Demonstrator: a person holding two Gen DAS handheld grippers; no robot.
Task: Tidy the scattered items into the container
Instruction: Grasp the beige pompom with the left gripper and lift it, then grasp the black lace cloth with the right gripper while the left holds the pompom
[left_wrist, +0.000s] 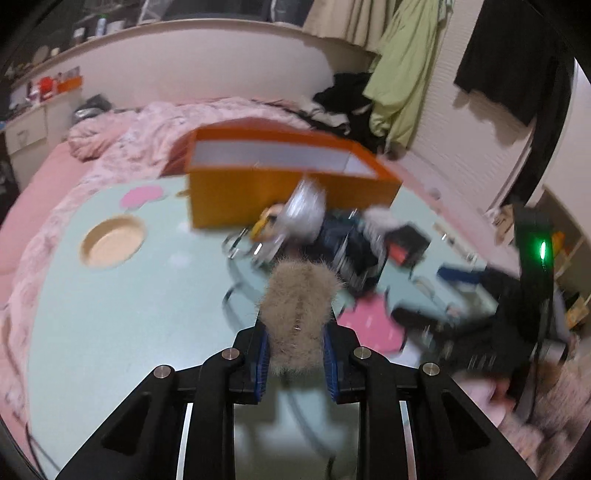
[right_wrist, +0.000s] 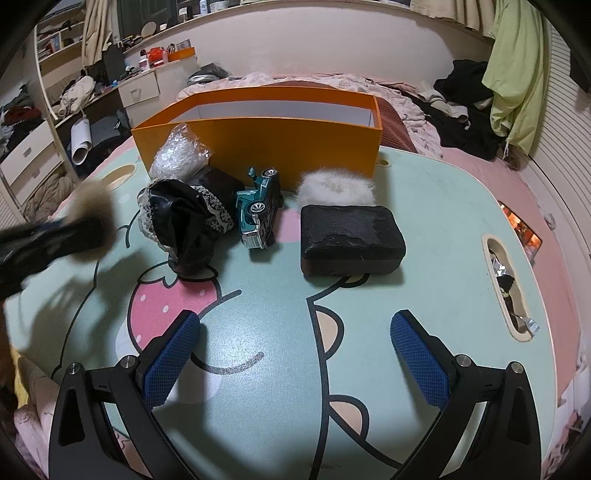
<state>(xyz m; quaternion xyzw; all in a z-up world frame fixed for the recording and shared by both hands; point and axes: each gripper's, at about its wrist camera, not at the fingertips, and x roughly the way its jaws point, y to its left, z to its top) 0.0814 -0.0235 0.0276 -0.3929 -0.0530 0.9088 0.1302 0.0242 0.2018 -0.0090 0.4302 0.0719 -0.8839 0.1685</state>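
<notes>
A tan fur puff (left_wrist: 299, 295) sits between the blue pads of my left gripper (left_wrist: 295, 332), which is shut on it and holds it above the mint table (left_wrist: 110, 332). From the right wrist view this puff (right_wrist: 92, 199) is a blur at the left edge. The orange box (right_wrist: 258, 140) stands open at the back of the table. In front of it lie a bubble-wrap bag (right_wrist: 181, 153), a black lace cloth (right_wrist: 184, 221), a green toy car (right_wrist: 258, 210) on its side, a white fur puff (right_wrist: 336, 188) and a black case (right_wrist: 351, 236). My right gripper (right_wrist: 295, 317) is open and holds nothing, nearer than the items.
The table has a round cut-out (left_wrist: 112, 242) on the left and a slot (right_wrist: 506, 280) on the right. A pink blanket (left_wrist: 147, 125) and dark clothes (right_wrist: 461, 110) lie on the bed behind. Drawers and cluttered shelves (right_wrist: 44, 110) line the left wall.
</notes>
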